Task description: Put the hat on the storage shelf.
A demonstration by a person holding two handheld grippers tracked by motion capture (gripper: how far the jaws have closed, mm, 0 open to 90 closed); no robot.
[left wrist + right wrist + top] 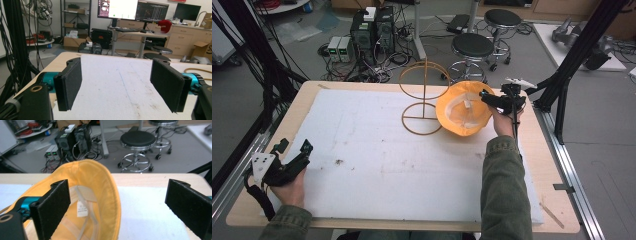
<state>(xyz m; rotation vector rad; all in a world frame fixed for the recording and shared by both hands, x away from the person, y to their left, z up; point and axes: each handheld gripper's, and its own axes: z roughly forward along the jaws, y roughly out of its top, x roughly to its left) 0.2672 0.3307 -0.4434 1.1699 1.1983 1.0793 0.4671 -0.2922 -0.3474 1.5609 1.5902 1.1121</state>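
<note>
On the white foam-covered worktop (362,165) we see a yellow fabric hat (462,107) upside down beside a wire stand (424,97); right gripper (117,207) jaws apart around its rim, left gripper (117,86) jaws apart, empty.

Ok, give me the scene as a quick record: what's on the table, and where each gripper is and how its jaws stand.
surface: white mat on a wooden table
hat: yellow hat, inside facing up, far right of the mat
stand: wire stand, upright, just left of the hat
left gripper: near left corner, jaws open, nothing between them
right gripper: at the hat's right edge, jaws open, brim between them, not clamped
</note>
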